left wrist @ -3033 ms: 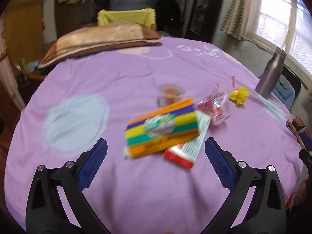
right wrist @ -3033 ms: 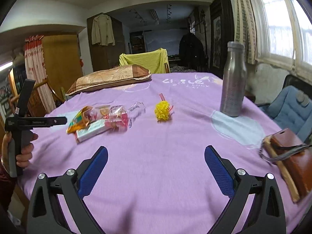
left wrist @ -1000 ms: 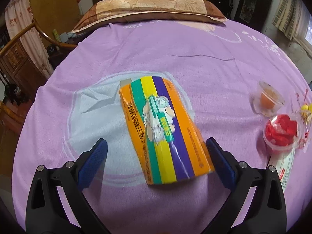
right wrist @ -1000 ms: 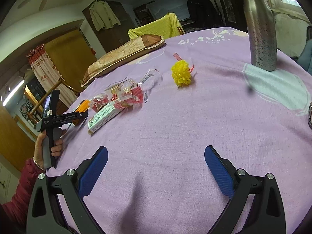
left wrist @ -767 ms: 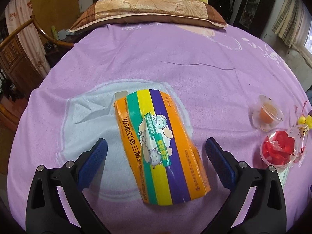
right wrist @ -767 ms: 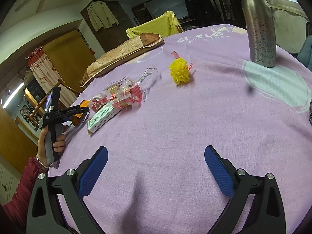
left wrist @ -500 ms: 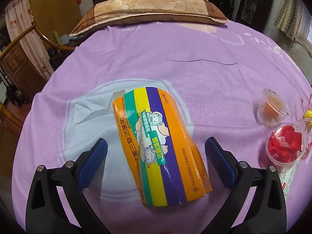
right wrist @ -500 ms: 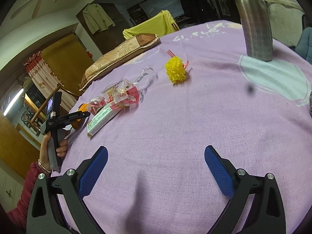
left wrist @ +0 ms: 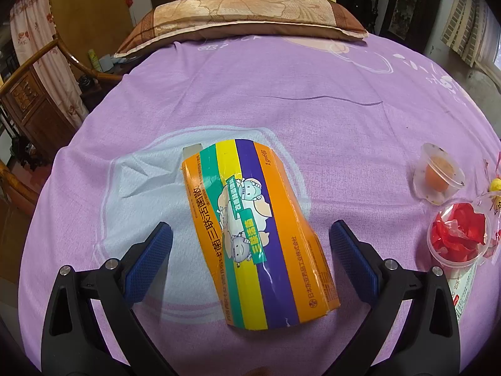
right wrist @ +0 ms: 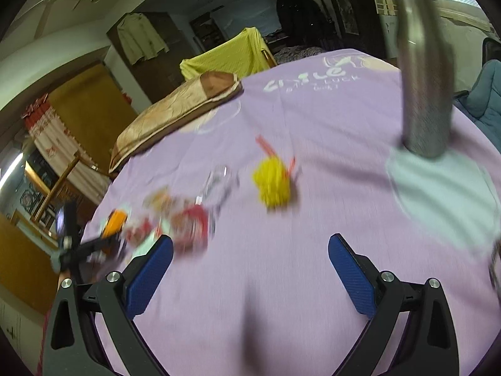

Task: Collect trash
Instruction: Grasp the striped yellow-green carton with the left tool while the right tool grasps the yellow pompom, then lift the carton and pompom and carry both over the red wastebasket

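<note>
striped box [left wrist: 253, 232] nearer | left hand-held gripper [left wrist: 250, 247] spread astride it | right view blurred, right hand-held gripper [right wrist: 250, 261] spread

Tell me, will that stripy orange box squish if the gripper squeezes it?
Probably a bit. The orange, yellow, purple and green striped cardboard box looks bowed and partly flattened, with a frayed lower edge, so it may be empty and light. It lies flat on the purple cloth, so it should slide, not roll. The open left hand-held gripper straddles it.
</note>
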`<state>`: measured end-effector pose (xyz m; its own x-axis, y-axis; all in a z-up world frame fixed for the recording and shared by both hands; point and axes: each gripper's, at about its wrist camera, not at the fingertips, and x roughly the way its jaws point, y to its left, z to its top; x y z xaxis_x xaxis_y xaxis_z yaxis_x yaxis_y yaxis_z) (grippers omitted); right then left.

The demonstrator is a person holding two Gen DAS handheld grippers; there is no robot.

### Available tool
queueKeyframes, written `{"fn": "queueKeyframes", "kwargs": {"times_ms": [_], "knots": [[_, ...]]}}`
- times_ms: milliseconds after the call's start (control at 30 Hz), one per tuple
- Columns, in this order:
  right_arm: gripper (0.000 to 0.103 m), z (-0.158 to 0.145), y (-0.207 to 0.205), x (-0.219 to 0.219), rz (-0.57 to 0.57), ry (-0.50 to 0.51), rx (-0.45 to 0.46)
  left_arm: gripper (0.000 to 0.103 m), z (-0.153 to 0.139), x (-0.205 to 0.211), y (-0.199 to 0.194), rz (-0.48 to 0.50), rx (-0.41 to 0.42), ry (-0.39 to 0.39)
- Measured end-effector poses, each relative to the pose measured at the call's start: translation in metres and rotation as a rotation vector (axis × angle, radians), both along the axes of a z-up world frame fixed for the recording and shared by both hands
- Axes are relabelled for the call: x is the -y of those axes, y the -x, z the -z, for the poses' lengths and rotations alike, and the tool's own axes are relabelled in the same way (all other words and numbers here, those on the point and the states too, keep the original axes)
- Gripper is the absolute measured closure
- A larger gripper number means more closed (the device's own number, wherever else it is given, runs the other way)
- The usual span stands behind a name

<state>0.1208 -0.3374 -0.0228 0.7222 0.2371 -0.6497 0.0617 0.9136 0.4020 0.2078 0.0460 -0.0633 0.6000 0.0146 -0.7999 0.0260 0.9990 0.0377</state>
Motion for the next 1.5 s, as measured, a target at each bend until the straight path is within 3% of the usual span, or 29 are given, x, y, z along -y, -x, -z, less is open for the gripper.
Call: {"fn": "queueKeyframes", "kwargs": {"times_ms": [167, 367, 433, 533, 567, 600, 833, 1167, 1367, 1467, 1500], "knots": [[0.005, 0.01, -0.053, -0.003, 0.027, -0.001, -0.032, 0.005, 0.0, 0.0, 0.0, 0.0, 0.0, 0.0], [0.007, 0.028, -0.091, -0.006, 0.032, 0.058, -0.07, 0.005, 0.0, 0.0, 0.0, 0.0, 0.0, 0.0], [0.012, 0.035, -0.098, -0.008, 0.024, 0.112, -0.077, 0.005, 0.0, 0.0, 0.0, 0.0, 0.0, 0.0], [0.045, 0.044, -0.103, -0.009, -0.014, 0.156, -0.095, 0.005, 0.0, 0.0, 0.0, 0.001, 0.0, -0.001], [0.07, 0.043, -0.103, -0.006, -0.012, 0.143, -0.082, 0.005, 0.0, 0.0, 0.0, 0.001, 0.0, 0.0], [0.068, 0.041, -0.102, -0.003, -0.035, 0.103, -0.067, 0.005, 0.0, 0.0, 0.0, 0.003, -0.001, 0.0], [0.068, 0.041, -0.093, -0.001, -0.001, 0.112, -0.051, 0.006, -0.002, -0.005, 0.004, 0.02, -0.012, 0.02], [0.064, 0.046, -0.092, 0.0, 0.005, 0.115, -0.085, 0.006, -0.008, -0.015, 0.006, 0.014, -0.004, 0.124], [0.063, 0.047, -0.092, 0.001, 0.009, 0.105, -0.091, 0.007, -0.008, -0.013, 0.005, 0.017, -0.005, 0.115], [0.064, 0.047, -0.092, 0.001, 0.009, 0.105, -0.091, 0.019, -0.009, -0.01, 0.007, 0.031, 0.006, 0.103], [0.065, 0.047, -0.092, 0.002, 0.009, 0.104, -0.09, 0.028, -0.01, -0.008, 0.008, 0.036, 0.012, 0.09]]}}
